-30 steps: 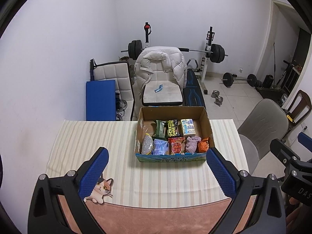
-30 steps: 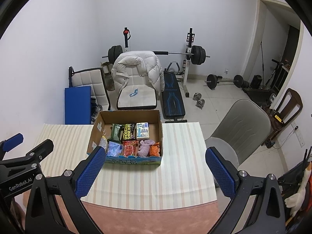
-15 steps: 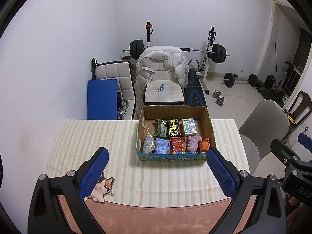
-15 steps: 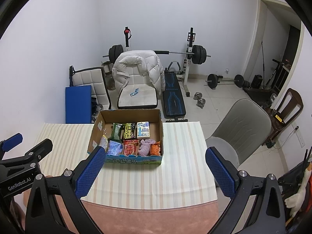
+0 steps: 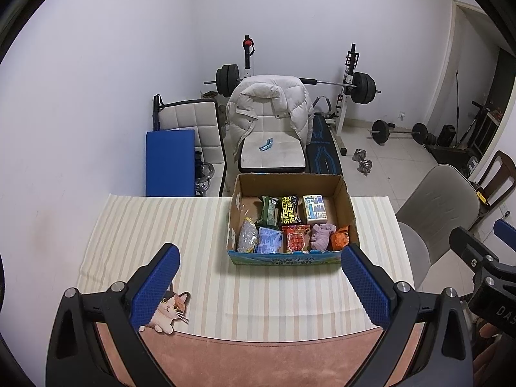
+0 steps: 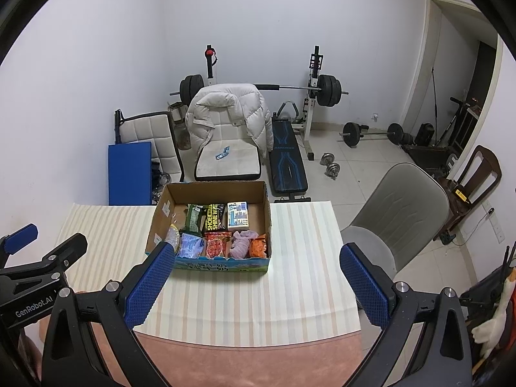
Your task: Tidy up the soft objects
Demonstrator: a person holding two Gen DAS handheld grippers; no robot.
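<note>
The left tongs (image 5: 259, 285) hang above the near part of the surface (image 5: 167, 225), their blue-padded fingers spread wide apart with nothing between them. The right tongs (image 6: 258, 285) are held the same way, fully spread and empty, just beside the left pair.

A striped cloth (image 5: 283, 293) covers most of the surface, and a pink mat (image 5: 258, 361) lies along the near edge. On the mat's left side sits a cat figure (image 5: 169, 311), partly hidden behind the left finger of the left tongs.

An open cardboard box (image 5: 292, 258) stands on the cloth toward the far side, ahead of both tongs and well apart from them. Inside, the soft objects lie in two rows. The front row holds a grey speckled pouch (image 5: 246, 240), a blue packet (image 5: 269, 240), a red packet (image 5: 295, 238), a bundle of lilac cloth (image 5: 321, 235) and an orange packet (image 5: 340, 238). Behind them stand a green packet (image 5: 270, 211), a black packet with yellow lettering (image 5: 289, 209) and a white-and-blue pack (image 5: 314, 211).

Beyond the surface, a white padded jacket (image 5: 267, 103) hangs over a chair, with a barbell rack (image 5: 350, 77) against the wall. A grey chair (image 6: 396, 206) stands at the right of the surface.
</note>
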